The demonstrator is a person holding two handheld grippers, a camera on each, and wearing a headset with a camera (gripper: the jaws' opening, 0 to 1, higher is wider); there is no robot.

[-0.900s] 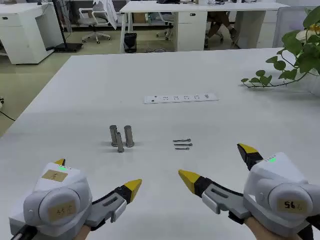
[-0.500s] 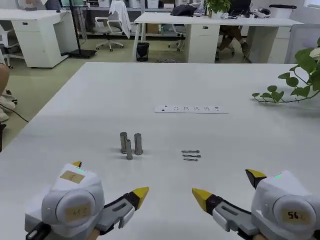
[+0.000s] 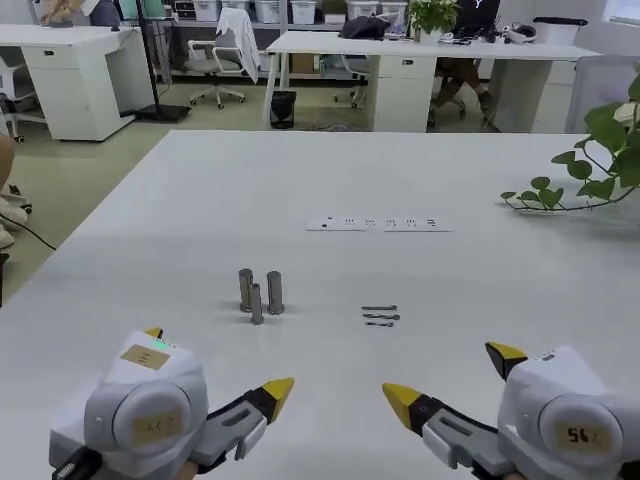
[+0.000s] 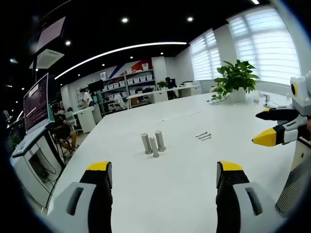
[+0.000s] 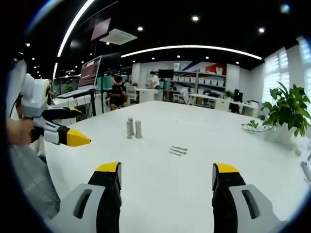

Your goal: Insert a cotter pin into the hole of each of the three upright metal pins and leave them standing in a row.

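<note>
Three grey upright metal pins (image 3: 259,292) stand in a tight cluster on the white table, also seen as upright pins (image 4: 153,142) and upright pins (image 5: 133,128). Three small cotter pins (image 3: 380,316) lie side by side to their right; the same cotter pins (image 4: 203,136) and cotter pins (image 5: 178,150) show in both gripper views. My left gripper (image 3: 218,362) hovers open near the table's front edge, well short of the upright pins. My right gripper (image 3: 453,373) is open too, at the front right, empty. Both hold nothing.
A white power strip (image 3: 379,223) lies farther back on the table (image 3: 330,170). A potted plant's trailing leaves (image 3: 585,165) reach in at the right edge. Office desks and chairs stand beyond the table.
The head camera tilted, so the whole scene shifted down and right in view. Both grippers sit a little lower in the picture; the pins have not moved on the table.
</note>
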